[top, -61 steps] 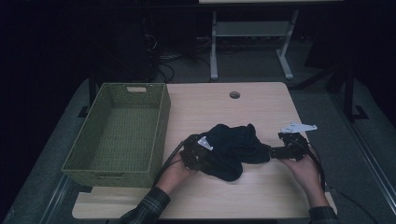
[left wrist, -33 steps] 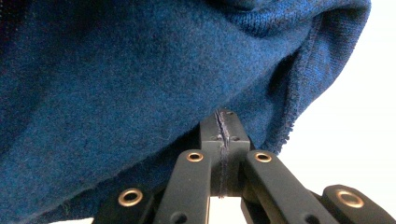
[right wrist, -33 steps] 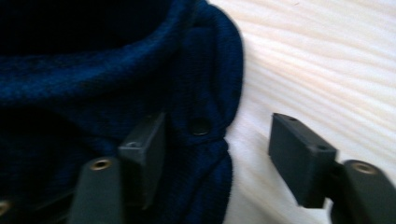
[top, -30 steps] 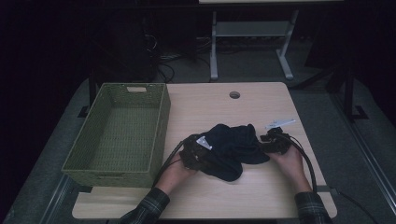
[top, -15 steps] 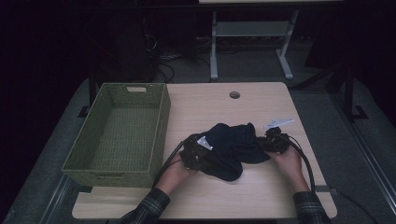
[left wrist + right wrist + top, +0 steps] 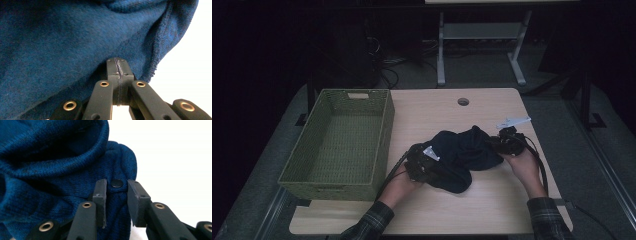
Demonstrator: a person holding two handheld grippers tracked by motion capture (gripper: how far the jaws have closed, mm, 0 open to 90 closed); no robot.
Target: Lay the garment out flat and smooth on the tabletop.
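A dark blue knitted garment (image 6: 462, 152) lies bunched on the wooden table (image 6: 437, 110) between my two grippers. My left gripper (image 6: 424, 162) holds its left end. In the left gripper view the jaws (image 6: 117, 62) are pressed together on a thin edge of the blue knit (image 6: 62, 37). My right gripper (image 6: 502, 145) is at the garment's right end. Its jaws (image 6: 117, 187) have just been closing and now pinch a fold of the knit (image 6: 50, 157) that carries a small dark button (image 6: 117, 183).
A green woven basket (image 6: 384, 135) stands empty on the left part of the table, close to my left hand. A round cable hole (image 6: 463, 101) is near the far edge. A white metal frame (image 6: 442, 55) stands on the floor behind the table.
My right gripper came in from the right onto the garment's edge, closed on it and rose a little. My left gripper stayed where it was.
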